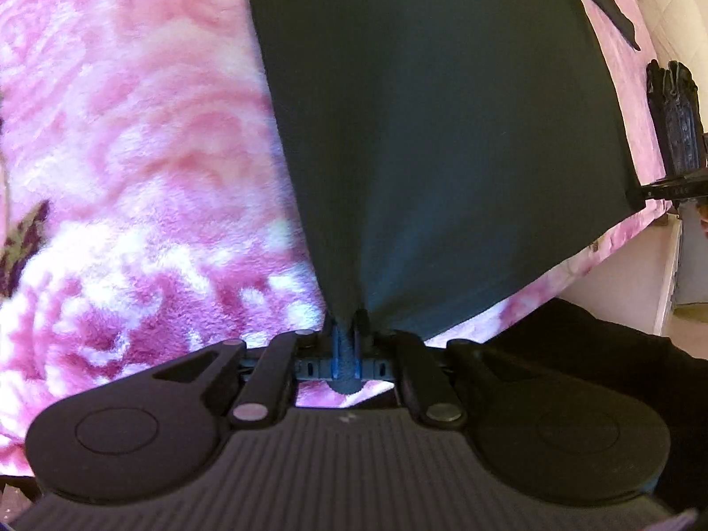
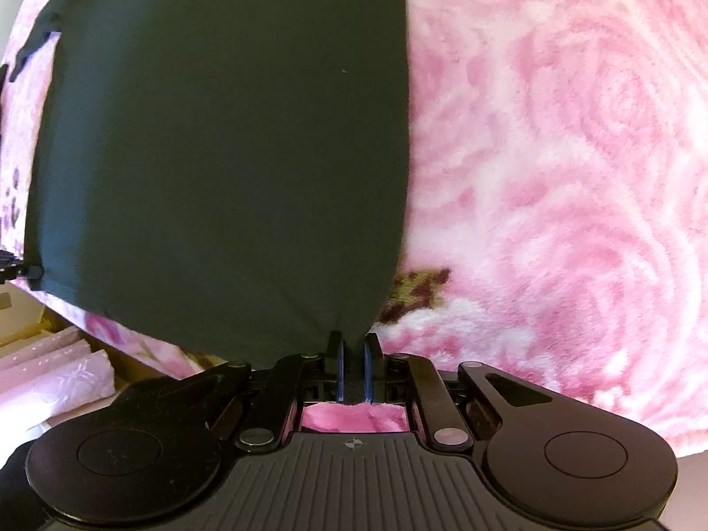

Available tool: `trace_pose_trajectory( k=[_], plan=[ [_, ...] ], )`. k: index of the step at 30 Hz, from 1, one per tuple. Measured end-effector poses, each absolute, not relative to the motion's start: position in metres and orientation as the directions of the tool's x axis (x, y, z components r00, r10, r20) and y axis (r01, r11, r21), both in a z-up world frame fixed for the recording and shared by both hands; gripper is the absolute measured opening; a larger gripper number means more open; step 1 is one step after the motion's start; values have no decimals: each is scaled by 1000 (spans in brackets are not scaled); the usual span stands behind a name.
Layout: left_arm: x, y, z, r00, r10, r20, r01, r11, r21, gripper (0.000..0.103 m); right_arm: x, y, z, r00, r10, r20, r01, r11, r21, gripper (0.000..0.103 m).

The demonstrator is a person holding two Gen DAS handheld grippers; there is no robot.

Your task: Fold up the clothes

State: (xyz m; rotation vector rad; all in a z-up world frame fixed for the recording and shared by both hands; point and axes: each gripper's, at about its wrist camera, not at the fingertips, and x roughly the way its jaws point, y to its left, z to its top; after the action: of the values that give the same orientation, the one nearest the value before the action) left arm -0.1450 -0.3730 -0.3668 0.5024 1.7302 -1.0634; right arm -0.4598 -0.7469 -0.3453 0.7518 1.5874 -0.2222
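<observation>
A dark green garment [image 1: 442, 132] lies spread flat on a pink rose-patterned fleece blanket [image 1: 132, 155]. My left gripper [image 1: 349, 323] is shut on the garment's near left corner, and the cloth fans out from the pinch. In the right wrist view the same garment [image 2: 221, 155] fills the left half, and my right gripper [image 2: 353, 340] is shut on its near right corner, with dark cloth between the blue pads [image 2: 340, 363]. The other gripper [image 1: 672, 132] shows at the right edge of the left wrist view, at the garment's far corner.
The blanket [image 2: 553, 177] stretches wide to the right of the garment. Its edge drops off near me, with pale folded fabric [image 2: 57, 380] below on the left. A dark sleeve or strap [image 1: 615, 9] sticks out from the garment's far side.
</observation>
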Motion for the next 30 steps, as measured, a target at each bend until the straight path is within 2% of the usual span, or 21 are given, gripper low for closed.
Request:
trace_pose_trajectory(
  k=[7,10,11,12,14,18,22,26,30],
  plan=[
    [-152,-376,-363,-385,-130,-914,758,521,-393,4,-464,-727,-361,11,308,-951,604,757,252,7],
    [-136,-358,-361,-397,-115,-910,749,532,-394,8,-462,-723,-366,0,310,-951,611,753,245,7],
    [-134,-356,-360,-408,-94,-908,753,527,-393,10,-462,-723,-367,-6,307,-952,619,749,238,10],
    [-133,-355,-358,-415,-71,-907,761,520,-389,12,-462,-723,-367,-16,297,-955,627,747,221,21],
    [-131,-353,-352,-397,-18,-918,803,477,-357,20,-459,-719,-362,-72,213,-974,623,773,123,31],
    [-107,-341,-333,-340,-12,-940,830,465,-307,20,-454,-710,-343,-52,73,-996,595,803,28,38],
    [-80,-353,-309,-265,-62,-962,848,459,-264,22,-457,-716,-332,35,-4,-999,693,720,22,40],
    [-79,-403,-291,-193,-108,-975,890,399,-221,27,-458,-787,-310,98,-118,-988,744,668,-6,40],
    [-103,-479,-274,-147,-164,-976,936,296,-191,31,-459,-850,-292,96,-312,-945,662,729,-173,40]
  ],
)
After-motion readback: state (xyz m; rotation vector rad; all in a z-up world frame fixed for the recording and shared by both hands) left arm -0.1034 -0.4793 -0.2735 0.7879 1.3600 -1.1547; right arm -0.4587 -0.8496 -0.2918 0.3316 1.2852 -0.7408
